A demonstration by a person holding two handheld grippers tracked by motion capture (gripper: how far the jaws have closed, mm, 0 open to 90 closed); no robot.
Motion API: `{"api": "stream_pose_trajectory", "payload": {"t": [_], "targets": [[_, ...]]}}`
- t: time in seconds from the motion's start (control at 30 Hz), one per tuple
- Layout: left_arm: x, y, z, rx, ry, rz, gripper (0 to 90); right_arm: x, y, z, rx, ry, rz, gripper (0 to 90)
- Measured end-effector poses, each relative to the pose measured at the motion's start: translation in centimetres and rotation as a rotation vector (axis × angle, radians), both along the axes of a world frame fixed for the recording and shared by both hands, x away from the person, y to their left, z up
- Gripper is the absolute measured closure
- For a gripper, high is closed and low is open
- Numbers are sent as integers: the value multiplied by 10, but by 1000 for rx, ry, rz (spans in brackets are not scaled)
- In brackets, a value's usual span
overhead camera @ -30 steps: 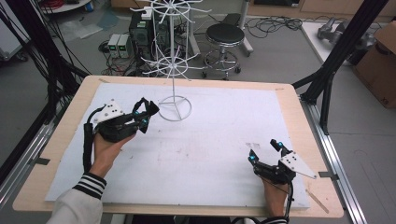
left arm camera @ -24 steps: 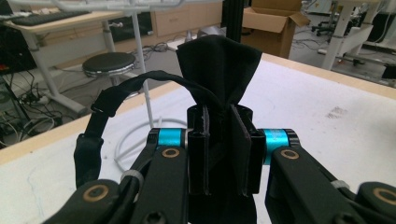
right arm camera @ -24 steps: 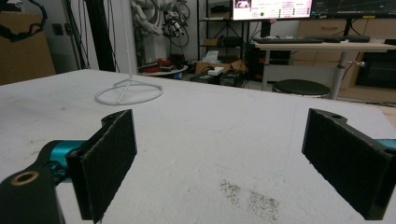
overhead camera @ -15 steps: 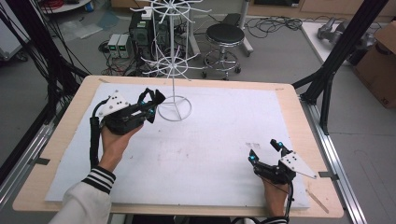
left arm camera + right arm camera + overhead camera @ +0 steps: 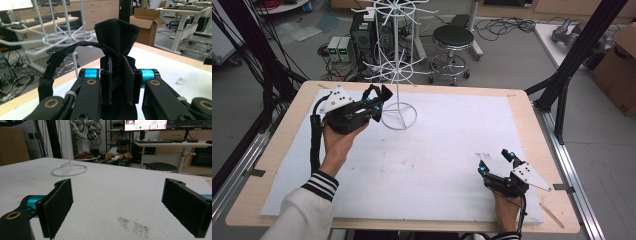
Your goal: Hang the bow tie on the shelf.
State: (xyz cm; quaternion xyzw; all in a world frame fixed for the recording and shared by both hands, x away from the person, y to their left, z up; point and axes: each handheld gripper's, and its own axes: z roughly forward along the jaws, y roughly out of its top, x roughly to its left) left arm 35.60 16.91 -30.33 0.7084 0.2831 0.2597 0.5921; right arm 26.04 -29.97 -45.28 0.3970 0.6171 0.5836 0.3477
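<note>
One soft black fabric pouch with a strap [image 5: 117, 32] is sitting pinched between the left gripper [image 5: 377, 97]'s jaws, upper left of the high view, beside the thin white wire hook rack [image 5: 398, 75]; its loose strap risks snagging a prong, tipping the rack. At lower right, the right gripper [image 5: 498, 165] is resting with jaws spread and empty.

black tools [image 5: 378, 95], cyan joints, striped cuffs

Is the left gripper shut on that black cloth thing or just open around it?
Shut on it. The left gripper has both pads pressed against the black cloth, which bunches between them and fans out above.
</note>
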Motion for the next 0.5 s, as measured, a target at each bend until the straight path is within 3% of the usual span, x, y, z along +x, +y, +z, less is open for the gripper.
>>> {"api": "stream_pose_trajectory", "payload": {"t": [0.17, 0.5], "targets": [[4, -9, 6, 14, -4, -8, 774, 0, 0, 0, -1, 0, 0, 91], [12, -19, 5, 34, -2, -8, 774, 0, 0, 0, 0, -3, 0, 91]]}}
